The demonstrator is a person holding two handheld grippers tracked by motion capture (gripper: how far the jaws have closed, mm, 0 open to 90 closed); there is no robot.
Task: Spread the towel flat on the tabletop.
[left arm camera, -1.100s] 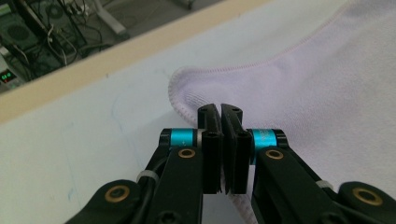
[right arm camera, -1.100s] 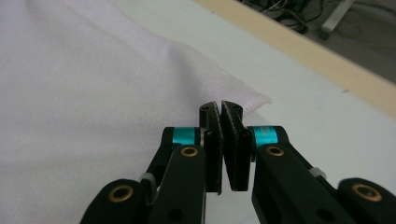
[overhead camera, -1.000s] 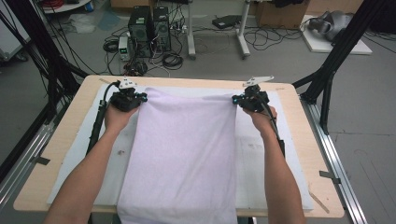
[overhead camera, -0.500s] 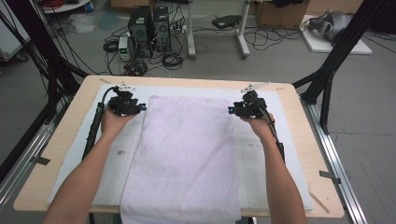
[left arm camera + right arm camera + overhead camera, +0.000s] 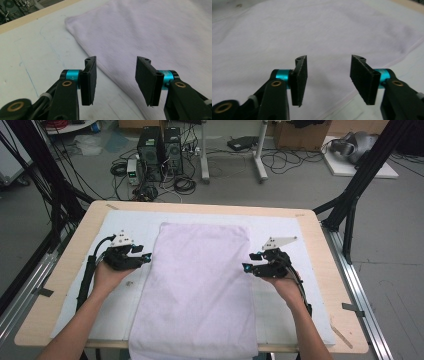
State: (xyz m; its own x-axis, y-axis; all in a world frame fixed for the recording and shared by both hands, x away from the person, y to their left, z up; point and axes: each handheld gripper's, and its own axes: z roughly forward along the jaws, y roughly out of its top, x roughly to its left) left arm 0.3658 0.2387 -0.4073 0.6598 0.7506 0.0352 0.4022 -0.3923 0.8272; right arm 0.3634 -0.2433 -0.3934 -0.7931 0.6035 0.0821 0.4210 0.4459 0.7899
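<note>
Both grippers flank the spread towel (image 5: 197,285), empty.
The left gripper (image 5: 145,258) and right gripper (image 5: 248,262) gape at its side edges, probably poised to fold.

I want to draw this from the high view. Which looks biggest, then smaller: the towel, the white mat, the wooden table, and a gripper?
1. Wooden table
2. White mat, lying on the table
3. Towel, lying on the mat
4. The left gripper and right gripper look about alike, so they tie for smallest.
</note>
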